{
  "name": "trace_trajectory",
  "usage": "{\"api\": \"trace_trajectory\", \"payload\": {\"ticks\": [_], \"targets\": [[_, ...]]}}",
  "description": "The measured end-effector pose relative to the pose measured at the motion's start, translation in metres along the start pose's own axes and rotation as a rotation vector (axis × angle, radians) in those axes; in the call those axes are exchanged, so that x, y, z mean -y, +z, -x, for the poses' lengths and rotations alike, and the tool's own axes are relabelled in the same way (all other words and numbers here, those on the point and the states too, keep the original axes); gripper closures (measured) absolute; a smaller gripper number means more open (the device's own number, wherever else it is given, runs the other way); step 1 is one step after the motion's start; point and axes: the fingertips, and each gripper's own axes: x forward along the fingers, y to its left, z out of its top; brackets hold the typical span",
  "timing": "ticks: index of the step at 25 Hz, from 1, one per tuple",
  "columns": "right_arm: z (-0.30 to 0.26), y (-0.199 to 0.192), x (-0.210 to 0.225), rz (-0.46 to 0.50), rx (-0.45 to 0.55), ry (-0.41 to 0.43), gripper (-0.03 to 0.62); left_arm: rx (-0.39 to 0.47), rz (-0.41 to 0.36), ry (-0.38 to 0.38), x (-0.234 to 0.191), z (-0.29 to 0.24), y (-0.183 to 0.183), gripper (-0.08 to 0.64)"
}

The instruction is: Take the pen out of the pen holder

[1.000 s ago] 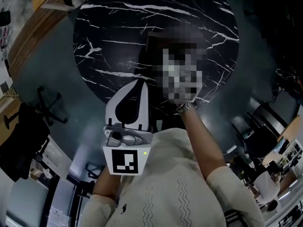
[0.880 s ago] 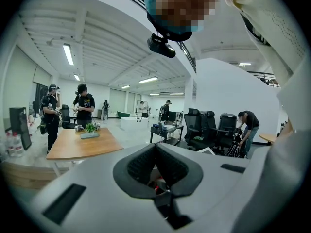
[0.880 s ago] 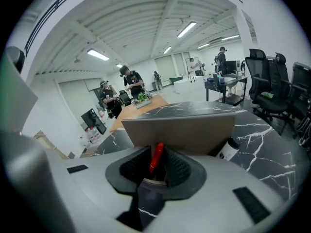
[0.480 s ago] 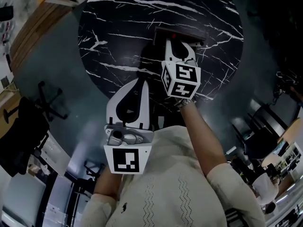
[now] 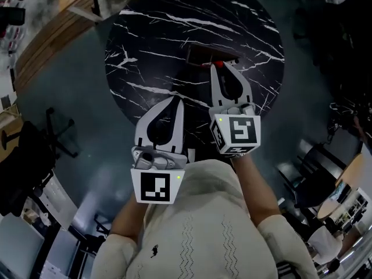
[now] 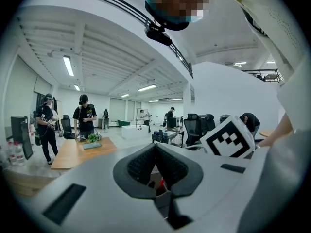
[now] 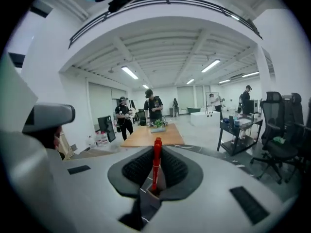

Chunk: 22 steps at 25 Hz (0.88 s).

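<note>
A dark pen holder (image 5: 204, 54) stands on the round black marble table (image 5: 157, 34). A red pen (image 7: 155, 165) rises upright from it, with its lower end in the holder (image 7: 150, 194). My right gripper (image 5: 217, 68) reaches to the holder's near side, jaws closed together at the tips on the pen's upper part. My left gripper (image 5: 176, 101) hangs nearer my body, to the left, jaws shut with nothing between them. Through its jaw gap I glimpse a bit of the red pen (image 6: 161, 182).
The table's near edge (image 5: 174, 106) lies just under the left gripper, with grey floor around it. A wooden desk (image 5: 52, 28) runs along the far left. Office chairs (image 5: 55, 132) and other people (image 7: 154, 108) stand around the room.
My right gripper has drawn back toward my body over the second, from above the holder to its near side. The left gripper has barely moved.
</note>
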Motion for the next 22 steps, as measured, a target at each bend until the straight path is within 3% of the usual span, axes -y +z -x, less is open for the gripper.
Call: {"api": "trace_trajectory", "payload": {"ticks": [7,10,13,22], "targets": [[0.081,0.072,-0.014,0.104,0.112,0.078,0.531,0.066,0.044,0.032,0.012,0.020,0.021,0.549],[0.107,0.091,-0.020,0.105,0.135,0.099,0.531,0.090,0.062,0.055,0.011,0.024,0.027,0.549],[0.126,0.100,-0.026,0.060,0.167,0.135,0.531,0.107,0.044,0.058,0.015,0.030,0.033,0.549],[0.141,0.099,-0.035,0.059,0.182,0.175,0.531,0.103,0.021,0.030,0.046,0.034,0.039,0.549]]}}
